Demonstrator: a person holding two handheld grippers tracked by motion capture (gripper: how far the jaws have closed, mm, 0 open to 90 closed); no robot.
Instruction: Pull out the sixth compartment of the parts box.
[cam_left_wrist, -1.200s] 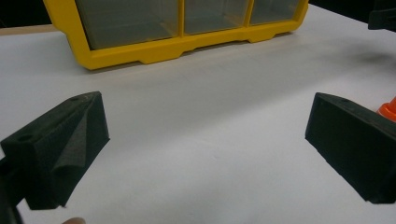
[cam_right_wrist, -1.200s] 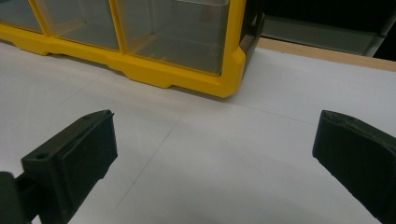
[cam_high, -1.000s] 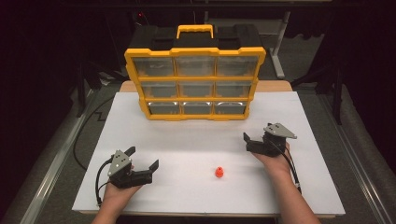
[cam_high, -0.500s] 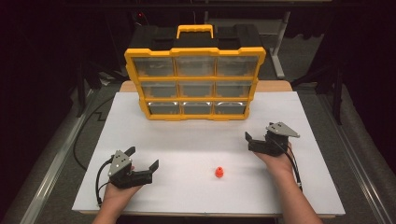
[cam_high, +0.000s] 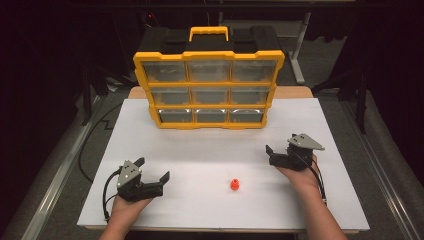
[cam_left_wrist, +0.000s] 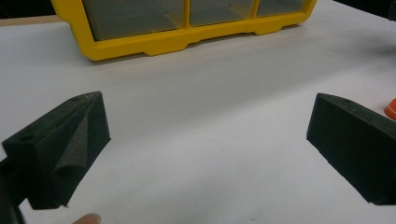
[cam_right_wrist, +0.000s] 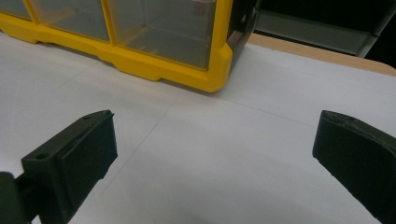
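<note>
A yellow organizer case (cam_high: 210, 90) with clear-fronted compartments stands upright at the back of the white table top (cam_high: 200, 150). A small orange piece (cam_high: 234, 184) lies on the white surface between the hands, nearer the front edge. My left gripper (cam_high: 153, 168) rests at the front left, open, with nothing between its jaws. In the left gripper view its jaws stand wide apart (cam_left_wrist: 208, 116), with the orange piece (cam_left_wrist: 391, 108) at the right edge. My right gripper (cam_high: 281, 143) is at the right, open and empty (cam_right_wrist: 215, 121), facing the case's lower right corner (cam_right_wrist: 219, 70).
The white sheet covers a wooden table whose far edge (cam_high: 295, 92) shows behind the case. A metal rail (cam_high: 55, 175) runs along the left side, and a black cable (cam_high: 92, 145) lies on the floor there. Dark surroundings lie beyond the table.
The right gripper has drifted slightly to the right and toward the front. The left gripper and the orange piece have stayed where they were.
</note>
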